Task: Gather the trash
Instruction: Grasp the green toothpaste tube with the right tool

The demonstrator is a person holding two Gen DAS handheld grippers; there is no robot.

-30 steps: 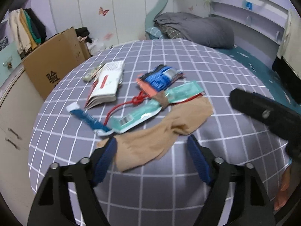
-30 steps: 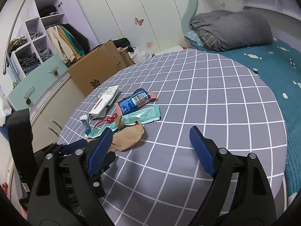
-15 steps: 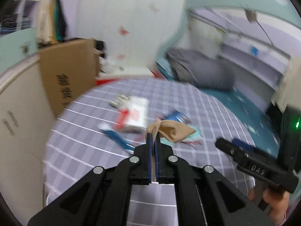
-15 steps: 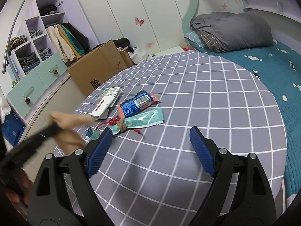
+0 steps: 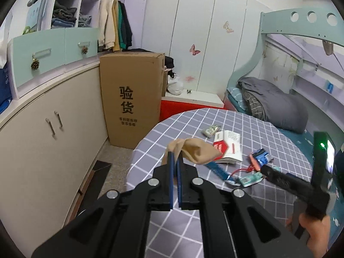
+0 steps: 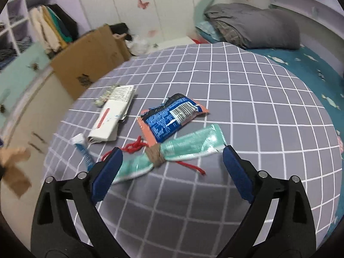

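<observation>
Since a second ago the tan stocking (image 5: 196,151) has left the checked cloth and now hangs in the air, pinched in the left tool (image 5: 175,161), whose blue pads have closed all the way onto a fold of it; the right tool (image 6: 172,163) has swung in over the remaining litter. Going by size: the grey checked tabletop (image 6: 247,99) fills most of the right wrist view, with a cardboard box (image 5: 131,99) standing on the floor at its 10 o'clock edge. On the cloth, a white and red booklet (image 6: 111,118) lies toward 10 o'clock. A blue snack wrapper (image 6: 172,118) sits near the middle, just beside and partly over a long mint-green wrapper (image 6: 189,146) at 6 o'clock (this one is cinched at its waist with brown twine). A red cord (image 6: 137,146) runs under the knot. A blue and white strip (image 6: 82,148) lies at 8 o'clock below the booklet, and a small crumpled packet (image 6: 105,96) sits at the booklet's far corner. The right tool's jaws are opening, spread wide to either side of the mint-green wrapper, one pad over its left end and the other off its right corner, with no grip on it.
</observation>
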